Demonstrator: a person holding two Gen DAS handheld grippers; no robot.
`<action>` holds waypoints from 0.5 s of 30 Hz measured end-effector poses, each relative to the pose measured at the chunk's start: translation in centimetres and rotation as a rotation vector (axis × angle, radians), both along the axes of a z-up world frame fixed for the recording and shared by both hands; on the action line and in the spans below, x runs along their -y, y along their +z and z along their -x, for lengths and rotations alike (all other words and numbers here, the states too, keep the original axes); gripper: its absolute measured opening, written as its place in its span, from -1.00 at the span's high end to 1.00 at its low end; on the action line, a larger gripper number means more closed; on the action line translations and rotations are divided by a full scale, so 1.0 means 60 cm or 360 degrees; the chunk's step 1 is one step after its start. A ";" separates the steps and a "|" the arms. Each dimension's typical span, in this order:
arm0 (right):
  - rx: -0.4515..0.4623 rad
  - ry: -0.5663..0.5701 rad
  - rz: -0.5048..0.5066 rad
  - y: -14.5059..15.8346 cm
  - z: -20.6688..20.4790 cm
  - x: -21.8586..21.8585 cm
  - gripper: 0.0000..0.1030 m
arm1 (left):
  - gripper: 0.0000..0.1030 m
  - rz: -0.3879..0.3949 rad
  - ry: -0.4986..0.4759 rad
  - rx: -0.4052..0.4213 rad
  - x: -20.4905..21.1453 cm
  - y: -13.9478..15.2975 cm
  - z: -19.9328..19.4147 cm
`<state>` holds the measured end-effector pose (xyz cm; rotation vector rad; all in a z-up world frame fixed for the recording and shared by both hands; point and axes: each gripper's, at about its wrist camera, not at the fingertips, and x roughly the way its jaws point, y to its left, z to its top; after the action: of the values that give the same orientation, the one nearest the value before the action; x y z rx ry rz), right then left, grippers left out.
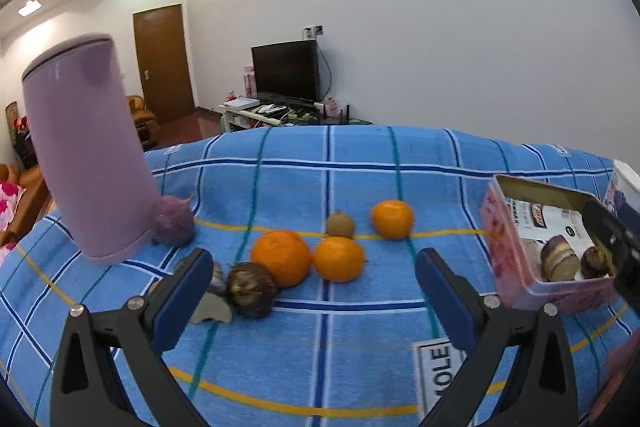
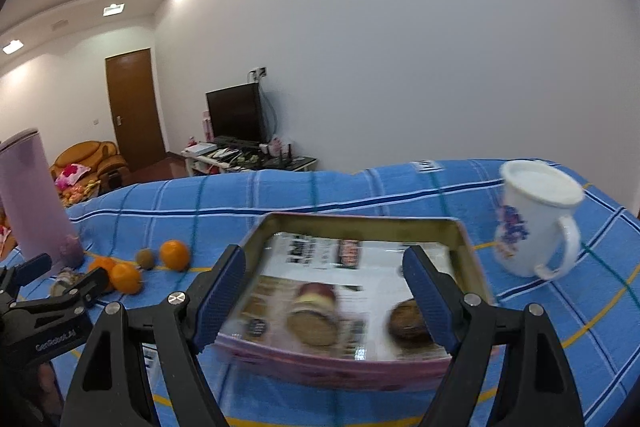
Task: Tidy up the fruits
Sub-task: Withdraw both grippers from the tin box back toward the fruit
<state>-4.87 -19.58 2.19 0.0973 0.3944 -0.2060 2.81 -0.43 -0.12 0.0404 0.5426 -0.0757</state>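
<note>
The left gripper [image 1: 314,291] is hovering over the blue checked cloth [image 1: 360,355], its jaws standing wide with nothing between the pads. Just beyond it the fruit is sitting in a loose cluster: a big orange [image 1: 281,257] at twelve o'clock from the gripper, a second orange [image 1: 339,259] touching its right side, a third orange [image 1: 392,219] off at one o'clock, and a small brown kiwi [image 1: 340,224] tucked between the last two. A dark, rough-skinned fruit [image 1: 251,290] is lying at eleven o'clock against the big orange. A lilac cylinder [image 1: 86,151] is looming at ten o'clock with a purple fuzzy ball [image 1: 173,221] at its foot.

Over on the right, the right gripper [image 2: 324,301] is poised above the pink tin box [image 2: 340,367], jaws held wide, pads not pressing on anything I can see. The box is blurred; two brownish round items are lying inside. A white mug [image 2: 536,223] is standing at two o'clock, well apart.
</note>
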 end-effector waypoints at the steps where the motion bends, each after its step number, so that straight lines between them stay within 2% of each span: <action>1: -0.0001 0.0020 0.0003 -0.001 -0.004 -0.014 -0.59 | -1.00 -0.0001 0.0007 -0.0002 -0.005 0.000 -0.001; 7: -0.0015 0.0100 -0.0002 -0.004 -0.026 -0.069 -0.59 | -1.00 -0.0007 0.0070 -0.0012 -0.033 -0.002 -0.009; 15: -0.0042 0.0192 -0.0020 -0.007 -0.053 -0.128 -0.60 | -1.00 -0.0084 0.0133 -0.0021 -0.056 -0.004 -0.022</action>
<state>-1.69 -11.88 1.77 0.0831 0.4263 -0.0857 4.12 2.94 -0.38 0.0687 0.5588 0.0202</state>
